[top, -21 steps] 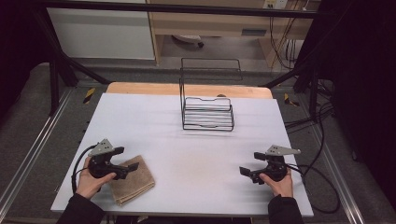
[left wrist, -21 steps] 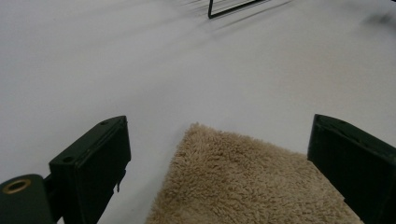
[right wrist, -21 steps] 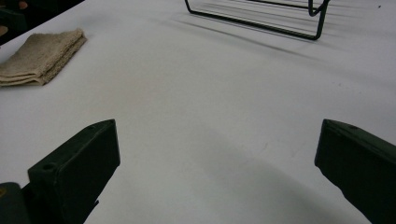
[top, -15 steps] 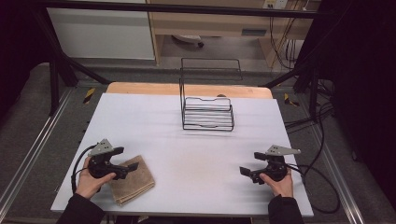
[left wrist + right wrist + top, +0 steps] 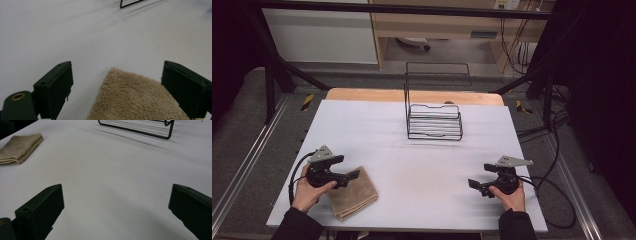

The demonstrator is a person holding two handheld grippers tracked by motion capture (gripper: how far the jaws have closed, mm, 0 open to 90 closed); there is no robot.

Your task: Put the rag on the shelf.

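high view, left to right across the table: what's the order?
left gripper → folded tan towel → black wire rack → right gripper, all on the white table.

White table [image 5: 377, 130] is being occupied: folded tan towel [image 5: 352, 194] lower left, black wire rack [image 5: 434, 120] upper ctr.

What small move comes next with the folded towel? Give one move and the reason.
Probably lower the left hand-held gripper and close it on the tan towel: its jaws stand open over the towel's far corner, nothing yet gripped, with the wire rack waiting across the table.
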